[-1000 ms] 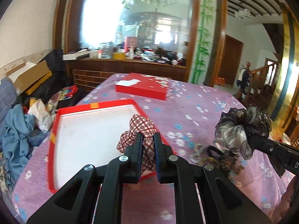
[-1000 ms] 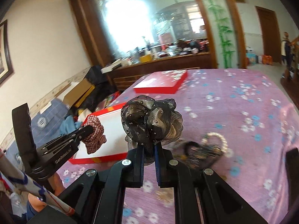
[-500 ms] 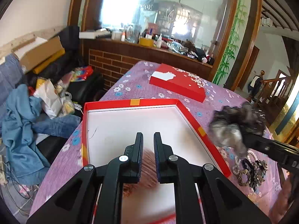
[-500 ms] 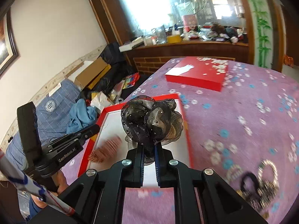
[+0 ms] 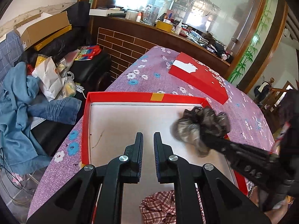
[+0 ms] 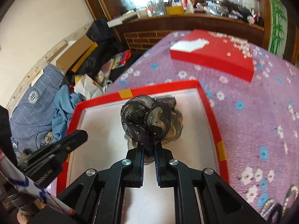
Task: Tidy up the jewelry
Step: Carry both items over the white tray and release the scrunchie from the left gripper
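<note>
Right jaws clamped on black scrunchie [image 6: 149, 120] above red box [image 6: 211, 110]; left jaws parted, checked scrunchie [image 5: 158, 208] below.

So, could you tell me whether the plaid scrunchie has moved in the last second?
Yes: the plaid scrunchie has left the left gripper and lies in the red tray.

Red rim, white floor: open box [image 5: 87, 123]. Red-and-white check: plaid scrunchie [image 5: 158, 205]. Black mesh with silver studs, grey-gold folds: dark scrunchie [image 6: 149, 119]. Purple with white and blue flowers: tablecloth [image 6: 252, 115]. Red: lid [image 6: 211, 56].
</note>
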{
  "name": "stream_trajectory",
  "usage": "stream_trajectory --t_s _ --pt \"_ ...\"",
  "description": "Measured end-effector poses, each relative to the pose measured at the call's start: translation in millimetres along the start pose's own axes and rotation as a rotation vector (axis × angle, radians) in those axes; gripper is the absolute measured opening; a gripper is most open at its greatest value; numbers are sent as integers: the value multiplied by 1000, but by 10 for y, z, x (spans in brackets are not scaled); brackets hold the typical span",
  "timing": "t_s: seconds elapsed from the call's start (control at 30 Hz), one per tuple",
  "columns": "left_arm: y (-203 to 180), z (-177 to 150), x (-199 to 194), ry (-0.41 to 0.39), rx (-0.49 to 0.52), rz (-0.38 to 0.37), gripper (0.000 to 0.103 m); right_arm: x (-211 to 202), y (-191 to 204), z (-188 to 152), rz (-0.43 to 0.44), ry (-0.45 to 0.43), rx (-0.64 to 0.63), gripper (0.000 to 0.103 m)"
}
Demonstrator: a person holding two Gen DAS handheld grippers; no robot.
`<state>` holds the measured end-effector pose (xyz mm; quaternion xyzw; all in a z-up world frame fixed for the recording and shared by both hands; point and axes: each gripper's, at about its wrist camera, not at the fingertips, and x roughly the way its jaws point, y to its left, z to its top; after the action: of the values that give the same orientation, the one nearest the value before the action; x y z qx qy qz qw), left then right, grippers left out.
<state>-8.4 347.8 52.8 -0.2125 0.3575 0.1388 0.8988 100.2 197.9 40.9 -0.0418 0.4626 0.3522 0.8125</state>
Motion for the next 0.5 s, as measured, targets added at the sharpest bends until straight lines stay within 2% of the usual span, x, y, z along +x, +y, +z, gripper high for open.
stream_trajectory --t_s 0.03,0.13,0.17,0.3,0.5 --pt "-4 3 -1 -2 2 -2 11 20 -2 0 -5 0 -1 13" --pt "-34 7 -25 -13 14 6 11 12 -16 0 -1 8 8 27" --pt "-50 11 -31 -15 16 6 11 12 -26 -1 8 12 16 36" --pt "-104 -22 -133 -25 28 10 11 -166 -91 -22 15 -16 27 37" --pt "-227 -109 -381 -49 40 6 13 -644 -177 -129 37 -65 53 38"
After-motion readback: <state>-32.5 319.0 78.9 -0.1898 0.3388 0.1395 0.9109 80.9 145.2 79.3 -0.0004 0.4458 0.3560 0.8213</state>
